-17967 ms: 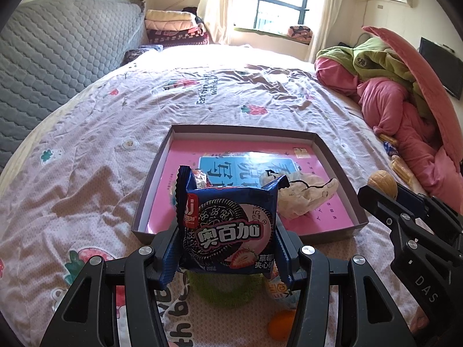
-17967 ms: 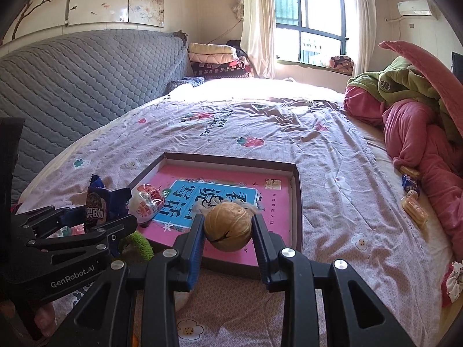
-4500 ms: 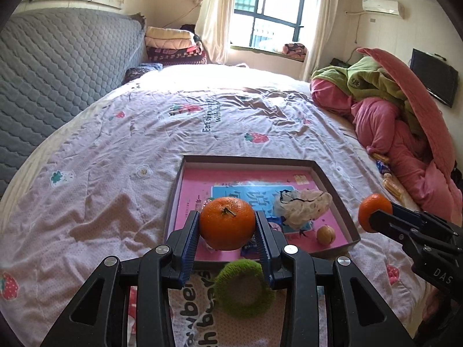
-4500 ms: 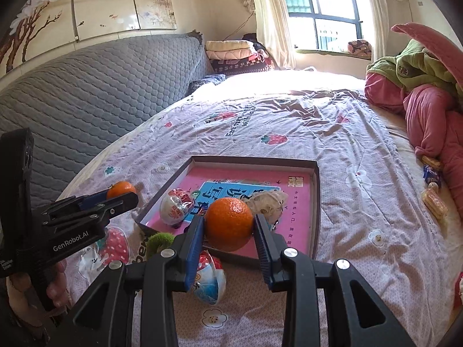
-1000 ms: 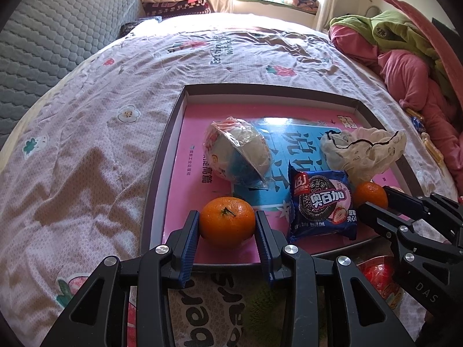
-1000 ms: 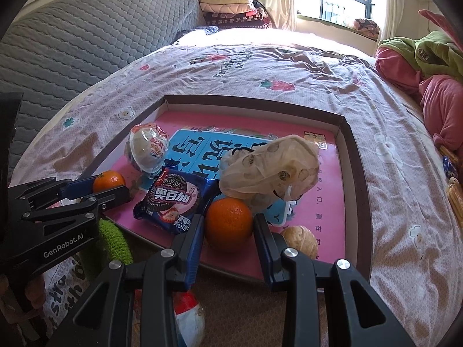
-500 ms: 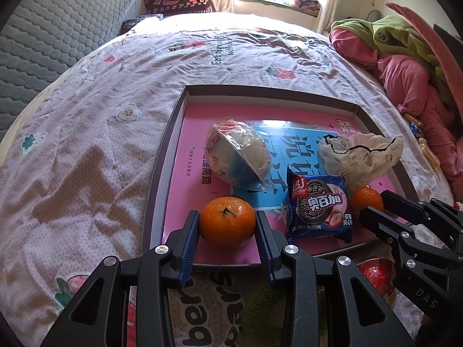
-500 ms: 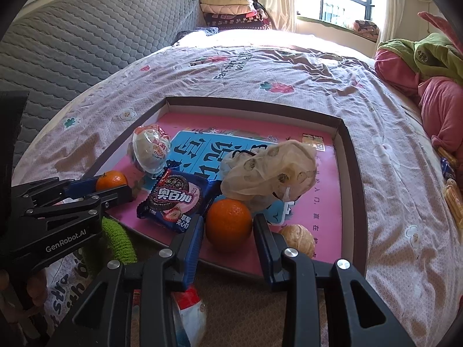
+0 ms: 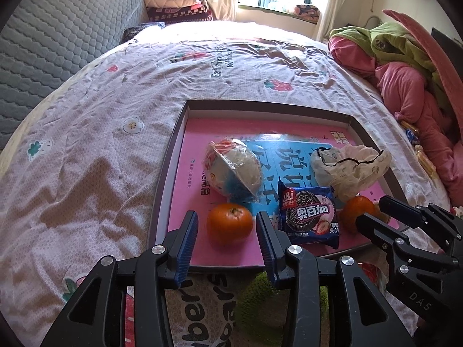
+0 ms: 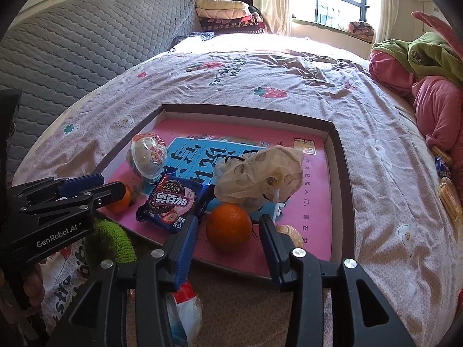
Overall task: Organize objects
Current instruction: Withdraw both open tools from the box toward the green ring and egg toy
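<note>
A brown-rimmed tray (image 9: 167,179) (image 10: 344,190) with a pink floor lies on the bed. Two oranges rest on its near edge. My left gripper (image 9: 227,227) straddles one orange (image 9: 229,223); its jaws are opening and a gap shows on each side of the fruit. My right gripper (image 10: 228,232) straddles the other orange (image 10: 229,227) the same way, jaws opening, pads off it. Between the two oranges lies a blue cookie pack (image 9: 308,215) (image 10: 170,202).
Also in the tray are a wrapped ball snack (image 9: 234,170), a crumpled plastic bag (image 10: 260,176) and a walnut (image 10: 289,235). In front of the tray, on the bed, lie a green fuzzy ring (image 10: 113,243) and a red-white packet (image 10: 185,309). Pink and green bedding is piled at the right.
Both grippers' pads have parted from their oranges, which now sit free on the tray floor. Neither hand has shifted noticeably.
</note>
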Tool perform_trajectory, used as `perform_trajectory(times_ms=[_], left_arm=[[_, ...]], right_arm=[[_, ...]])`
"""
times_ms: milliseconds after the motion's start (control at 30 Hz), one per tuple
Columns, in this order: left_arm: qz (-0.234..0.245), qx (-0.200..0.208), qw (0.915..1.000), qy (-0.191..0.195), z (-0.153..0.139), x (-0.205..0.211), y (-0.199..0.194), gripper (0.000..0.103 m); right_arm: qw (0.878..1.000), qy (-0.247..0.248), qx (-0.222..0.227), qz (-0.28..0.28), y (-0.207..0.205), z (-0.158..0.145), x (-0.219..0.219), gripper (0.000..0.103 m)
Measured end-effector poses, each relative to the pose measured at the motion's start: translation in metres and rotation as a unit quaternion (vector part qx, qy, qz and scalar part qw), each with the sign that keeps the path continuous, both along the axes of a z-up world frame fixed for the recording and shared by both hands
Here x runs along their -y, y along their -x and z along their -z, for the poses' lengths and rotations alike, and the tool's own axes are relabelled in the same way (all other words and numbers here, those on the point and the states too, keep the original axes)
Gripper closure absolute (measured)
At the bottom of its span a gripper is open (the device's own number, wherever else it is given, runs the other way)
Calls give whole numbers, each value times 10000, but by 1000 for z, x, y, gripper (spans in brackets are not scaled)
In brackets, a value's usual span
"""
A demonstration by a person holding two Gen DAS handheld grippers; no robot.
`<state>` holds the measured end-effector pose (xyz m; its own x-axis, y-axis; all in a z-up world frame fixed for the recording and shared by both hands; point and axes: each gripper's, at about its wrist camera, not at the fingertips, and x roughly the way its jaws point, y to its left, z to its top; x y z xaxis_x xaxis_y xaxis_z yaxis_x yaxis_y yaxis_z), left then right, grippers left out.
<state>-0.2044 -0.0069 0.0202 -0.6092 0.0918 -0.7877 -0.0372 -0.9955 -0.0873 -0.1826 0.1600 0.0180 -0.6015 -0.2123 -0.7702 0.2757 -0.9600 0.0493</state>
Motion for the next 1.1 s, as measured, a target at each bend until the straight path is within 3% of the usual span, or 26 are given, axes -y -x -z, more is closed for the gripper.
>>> perform_trajectory(times_ms=[667,1100], left_arm=[[36,-344,9994,-96,-32,-1,-19,51],[12,-741,9966,-368,-59,-1,-45,45]], right_arm=[[9992,159,-366,88,-15,-28,-8,54],[9958,329,-853,14,-45,-56,-8,40]])
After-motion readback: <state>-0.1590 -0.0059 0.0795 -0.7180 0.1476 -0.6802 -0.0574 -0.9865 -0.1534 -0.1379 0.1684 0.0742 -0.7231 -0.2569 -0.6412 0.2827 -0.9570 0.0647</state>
